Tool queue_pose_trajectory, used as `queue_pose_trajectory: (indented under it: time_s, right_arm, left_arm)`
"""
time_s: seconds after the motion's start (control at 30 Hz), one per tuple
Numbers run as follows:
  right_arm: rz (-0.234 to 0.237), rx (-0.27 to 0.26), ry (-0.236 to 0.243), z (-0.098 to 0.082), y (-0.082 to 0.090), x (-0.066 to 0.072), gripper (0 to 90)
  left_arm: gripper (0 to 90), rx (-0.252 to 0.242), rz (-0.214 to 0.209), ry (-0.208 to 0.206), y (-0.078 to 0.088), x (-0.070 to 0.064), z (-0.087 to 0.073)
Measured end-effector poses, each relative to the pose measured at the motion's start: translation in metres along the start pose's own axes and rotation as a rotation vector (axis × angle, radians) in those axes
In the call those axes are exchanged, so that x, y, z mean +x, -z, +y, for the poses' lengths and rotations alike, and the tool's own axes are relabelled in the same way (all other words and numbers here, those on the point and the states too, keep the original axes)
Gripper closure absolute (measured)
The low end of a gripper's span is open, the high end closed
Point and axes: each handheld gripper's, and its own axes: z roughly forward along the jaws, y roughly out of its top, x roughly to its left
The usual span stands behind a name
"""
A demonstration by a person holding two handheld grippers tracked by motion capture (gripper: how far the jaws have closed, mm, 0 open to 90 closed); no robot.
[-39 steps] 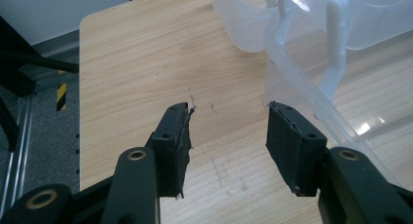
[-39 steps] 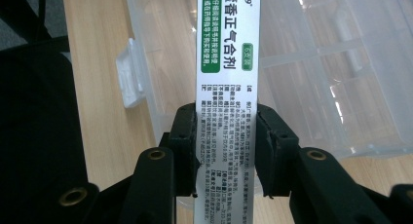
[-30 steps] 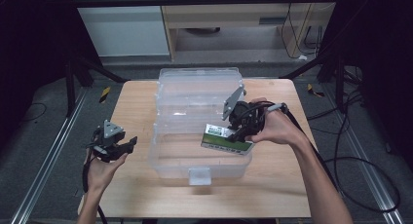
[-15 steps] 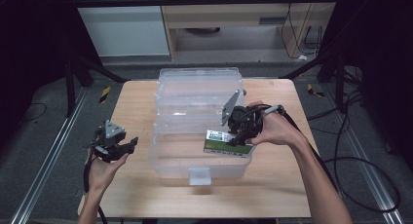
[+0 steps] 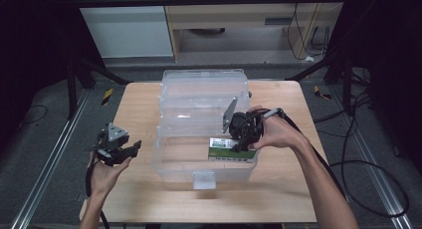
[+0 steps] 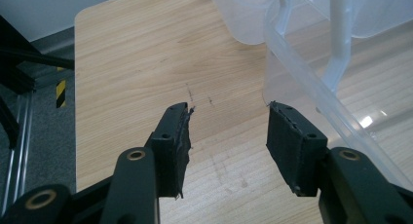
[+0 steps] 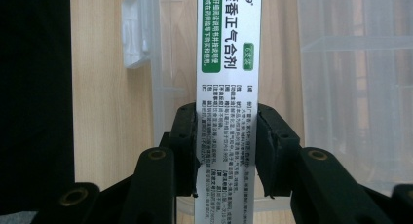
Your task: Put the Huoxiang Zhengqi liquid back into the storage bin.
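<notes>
My right gripper (image 5: 238,142) clamps the medicine box (image 7: 229,63) across its width, long axis pointing away, above the clear bin (image 5: 174,162); left gripper (image 6: 229,136) idles wide.

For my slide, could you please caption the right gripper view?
Right hand-held gripper clamps a white-and-green medicine box above the clear plastic bin.

Bright tabletop, dark surroundings (slightly soft)

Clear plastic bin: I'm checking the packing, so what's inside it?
A green-and-white medicine box, held by the right gripper. The hand covers the bin's right end.
</notes>
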Motion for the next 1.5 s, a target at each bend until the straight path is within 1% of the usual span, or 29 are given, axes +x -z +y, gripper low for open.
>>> queue_pose_trajectory:
  time_s: [0.17, 0.23, 0.27, 0.33, 0.43, 0.53, 0.6, 0.63, 0.7, 0.73, 0.93, 1.03, 1.07, 1.2, 1.27, 1.33, 1.43, 1.47, 1.5]
  right_arm:
    - [0.015, 0.017, 0.022, 0.002, -0.006, 0.001, 64.2]
    - [0.018, 0.023, 0.019, 0.002, -0.007, 0.001, 64.3]
    - [0.024, 0.031, 0.028, 0.003, -0.009, 0.002, 64.3]
    - [0.026, 0.034, 0.030, 0.003, -0.010, 0.003, 64.2]
    - [0.032, 0.054, 0.039, 0.005, -0.014, 0.004, 64.2]
    - [0.034, 0.058, 0.048, 0.005, -0.017, 0.003, 64.2]
    - [0.035, 0.062, 0.044, 0.006, -0.018, 0.004, 64.2]
    - [0.038, 0.073, 0.049, 0.006, -0.020, 0.004, 64.1]
    - [0.039, 0.072, 0.051, 0.006, -0.021, 0.004, 64.1]
    - [0.042, 0.082, 0.053, 0.007, -0.023, 0.005, 64.1]
    - [0.042, 0.086, 0.053, 0.006, -0.029, 0.005, 64.0]
    - [0.044, 0.096, 0.052, 0.006, -0.032, 0.005, 64.0]
    - [0.041, 0.094, 0.060, 0.006, -0.033, 0.005, 63.9]
    - [0.036, 0.104, 0.053, 0.007, -0.035, 0.005, 63.9]
    - [0.039, 0.117, 0.066, 0.007, -0.037, 0.005, 63.9]
    - [0.037, 0.120, 0.057, 0.008, -0.038, 0.007, 63.9]
    - [0.038, 0.121, 0.064, 0.006, -0.042, 0.006, 63.8]
    - [0.040, 0.119, 0.050, 0.006, -0.043, 0.006, 63.8]
    - [0.041, 0.117, 0.051, 0.005, -0.044, 0.006, 63.8]
  left_arm:
    - [49.7, 0.001, -0.001, 0.001, 0.000, 0.000, 0.000]
    - [49.6, 0.001, -0.001, 0.001, 0.000, 0.000, 0.000]
    - [49.7, 0.001, -0.002, -0.001, 0.000, 0.000, 0.000]
    - [49.7, 0.002, -0.004, -0.002, -0.001, 0.000, 0.000]
    - [49.7, 0.002, -0.004, -0.003, -0.001, 0.000, 0.000]
    - [49.7, 0.001, -0.004, -0.003, 0.000, 0.000, 0.000]
    - [49.7, 0.000, -0.004, -0.002, 0.000, 0.000, 0.000]
    - [49.7, 0.001, -0.004, -0.002, 0.000, 0.000, -0.001]
    - [49.7, 0.000, -0.004, -0.002, 0.000, 0.000, -0.001]
    - [49.7, 0.000, -0.004, -0.001, 0.000, 0.001, -0.001]
    - [49.7, 0.001, -0.003, -0.002, 0.000, 0.000, -0.001]
    - [49.7, 0.003, -0.003, -0.004, -0.001, 0.000, -0.001]
    - [49.7, 0.003, -0.003, -0.003, 0.000, 0.000, -0.001]
    - [49.7, 0.002, -0.003, -0.003, 0.000, 0.000, -0.001]
    - [49.7, 0.002, -0.003, -0.002, 0.000, 0.001, -0.001]
    - [49.7, 0.002, -0.003, -0.002, 0.000, 0.001, -0.001]
    - [49.7, 0.003, -0.004, -0.003, 0.000, 0.000, -0.001]
    - [49.7, 0.003, -0.004, -0.003, 0.000, 0.000, -0.001]
    - [49.7, 0.003, -0.004, -0.003, 0.000, 0.000, -0.001]
